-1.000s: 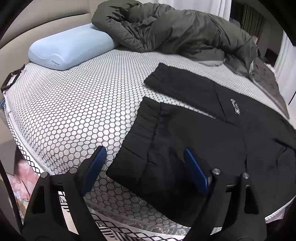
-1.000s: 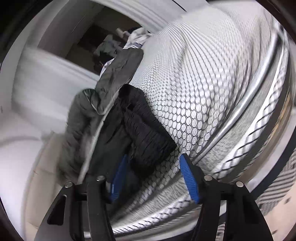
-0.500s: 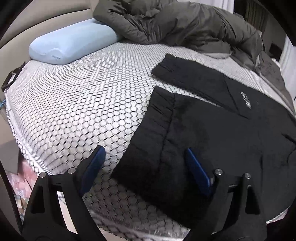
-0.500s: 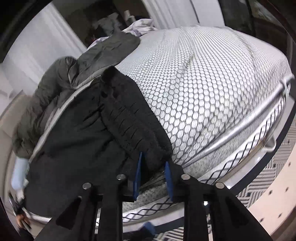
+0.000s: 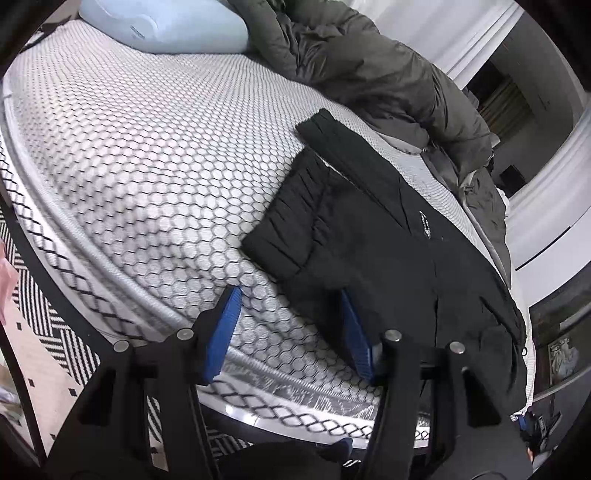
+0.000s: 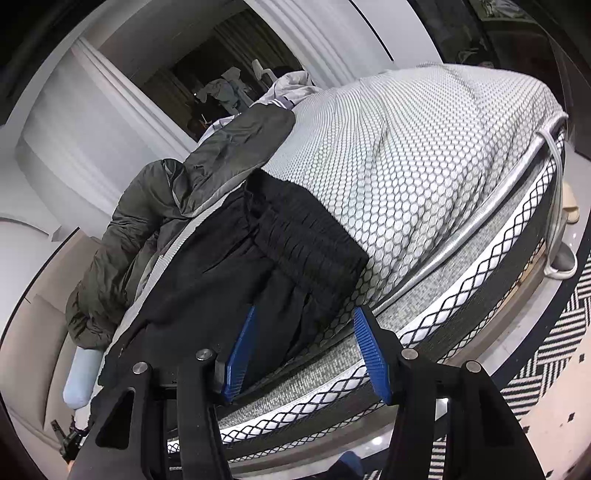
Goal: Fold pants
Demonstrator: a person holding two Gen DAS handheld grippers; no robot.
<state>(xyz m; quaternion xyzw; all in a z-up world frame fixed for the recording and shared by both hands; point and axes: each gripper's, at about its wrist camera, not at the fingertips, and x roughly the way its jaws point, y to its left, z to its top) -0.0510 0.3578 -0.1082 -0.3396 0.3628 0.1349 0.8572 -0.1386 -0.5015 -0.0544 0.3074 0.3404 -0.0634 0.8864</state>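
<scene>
Pants (image 5: 388,258), black, lie spread flat along the near edge of the mattress (image 5: 147,166), both legs running up toward the pillow (image 5: 166,26), cuffs side by side with a sliver of mattress showing between them. The waistband end hangs close to the near edge at the other side, and the right view shows its gathered elastic bunched right by the mattress piping.

Left gripper (image 5: 291,328) hovers at the near edge with its fingers spread wide, one blue pad over bare mattress, the other over the hem of the near leg. Nothing pinched. Right gripper (image 6: 306,350) is also spread, straddling the waistband corner where cloth droops over the edge; it grips nothing that I can see.

This looks like soft, light, limp fabric, so it will sag and slide when lifted. My call: pinch the ribbed cuff and the elastic waistband, the thicker seams, and carry both ends together.

A dark jacket (image 5: 369,74) is heaped along the far edge, just beside the far leg. No containers anywhere in view.
</scene>
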